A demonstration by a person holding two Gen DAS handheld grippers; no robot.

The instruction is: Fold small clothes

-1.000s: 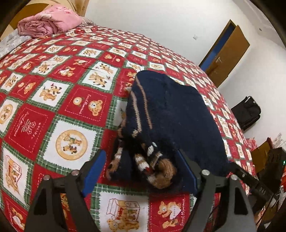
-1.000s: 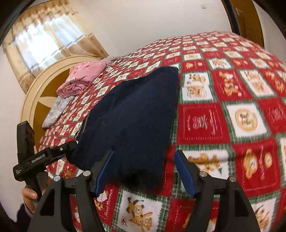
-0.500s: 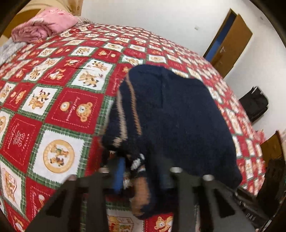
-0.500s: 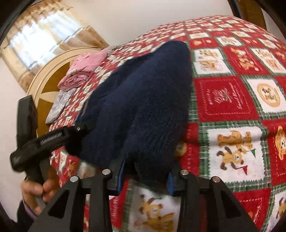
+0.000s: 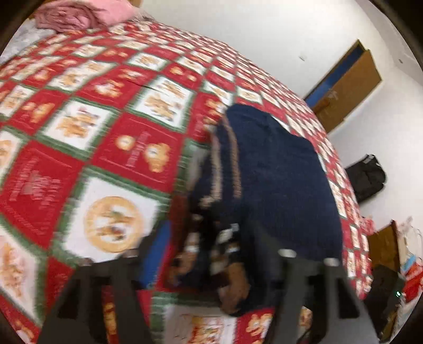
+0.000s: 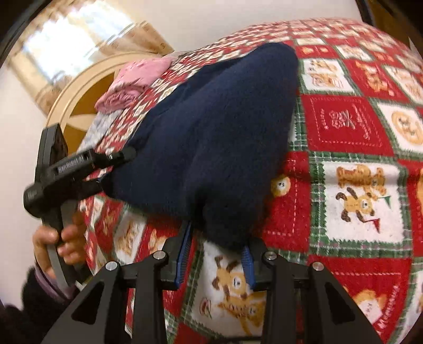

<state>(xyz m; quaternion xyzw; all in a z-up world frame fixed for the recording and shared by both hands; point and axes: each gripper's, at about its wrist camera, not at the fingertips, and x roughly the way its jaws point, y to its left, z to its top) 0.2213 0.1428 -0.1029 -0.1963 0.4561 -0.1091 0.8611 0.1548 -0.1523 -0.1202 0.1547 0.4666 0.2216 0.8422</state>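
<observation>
A small navy knitted sweater [image 5: 277, 180] with tan stripes and a patterned hem lies on the red Christmas-print bedspread [image 5: 79, 158]. My left gripper [image 5: 211, 254] is closed on its patterned near corner; the view is blurred by motion. In the right wrist view the sweater [image 6: 211, 127] bulges upward, and my right gripper [image 6: 216, 254] is shut on its other near corner, lifting it off the bed. The left gripper's body [image 6: 66, 169] and the hand holding it show at the left.
Folded pink clothes [image 5: 79, 13] and a grey item lie near the headboard [image 6: 87, 87] at the far end of the bed. A brown door [image 5: 349, 84], a black bag [image 5: 367, 177] and clutter stand right of the bed.
Both grippers closed from open onto the sweater's near corners and lifted them. The sweater's near edge has risen off the bedspread.
</observation>
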